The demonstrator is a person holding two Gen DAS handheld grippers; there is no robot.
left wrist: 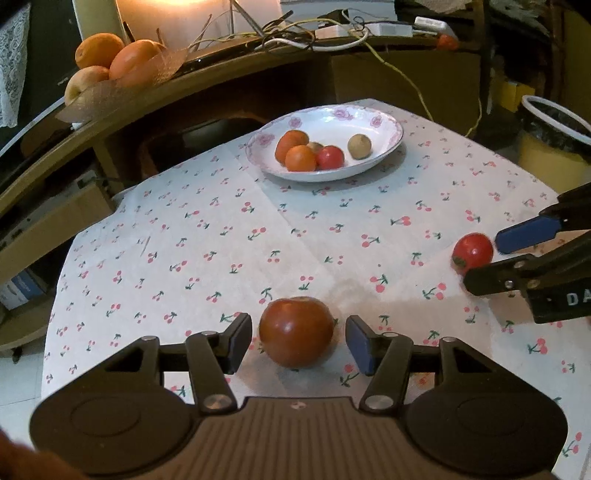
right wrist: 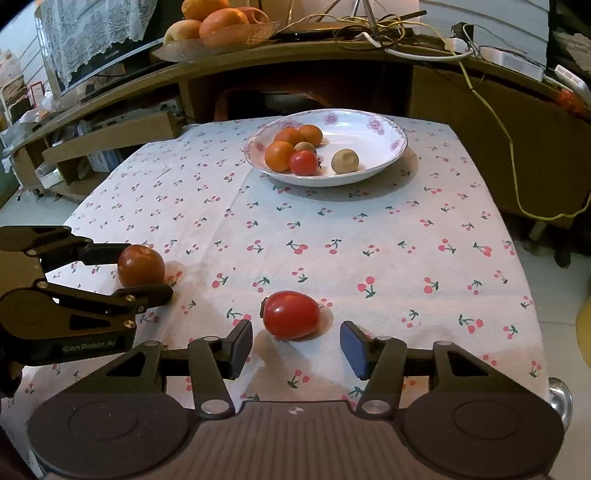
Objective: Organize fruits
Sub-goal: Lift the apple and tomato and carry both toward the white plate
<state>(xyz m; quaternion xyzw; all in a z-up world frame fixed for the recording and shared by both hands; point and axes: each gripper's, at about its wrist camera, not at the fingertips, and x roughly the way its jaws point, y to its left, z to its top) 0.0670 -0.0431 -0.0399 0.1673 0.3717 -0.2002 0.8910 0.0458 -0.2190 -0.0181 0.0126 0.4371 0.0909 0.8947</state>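
Observation:
A dark red-brown tomato (left wrist: pixel 296 332) lies on the cherry-print cloth between the open fingers of my left gripper (left wrist: pixel 299 341), with gaps on both sides. It also shows in the right wrist view (right wrist: pixel 141 265) with the left gripper (right wrist: pixel 146 273) around it. A bright red tomato (right wrist: pixel 291 314) lies just ahead of my open right gripper (right wrist: pixel 295 345), between its fingertips, untouched. In the left wrist view this tomato (left wrist: pixel 472 252) sits between the right gripper's fingers (left wrist: pixel 482 258). A white flowered plate (left wrist: pixel 384 122) at the far side holds several small fruits.
A curved wooden shelf behind the table carries a glass bowl of oranges and apples (right wrist: pixel 218 22) and tangled cables (right wrist: pixel 388 33). A yellow bin (left wrist: pixel 554 144) stands right of the table. Cardboard boxes (right wrist: pixel 110 136) sit at the left.

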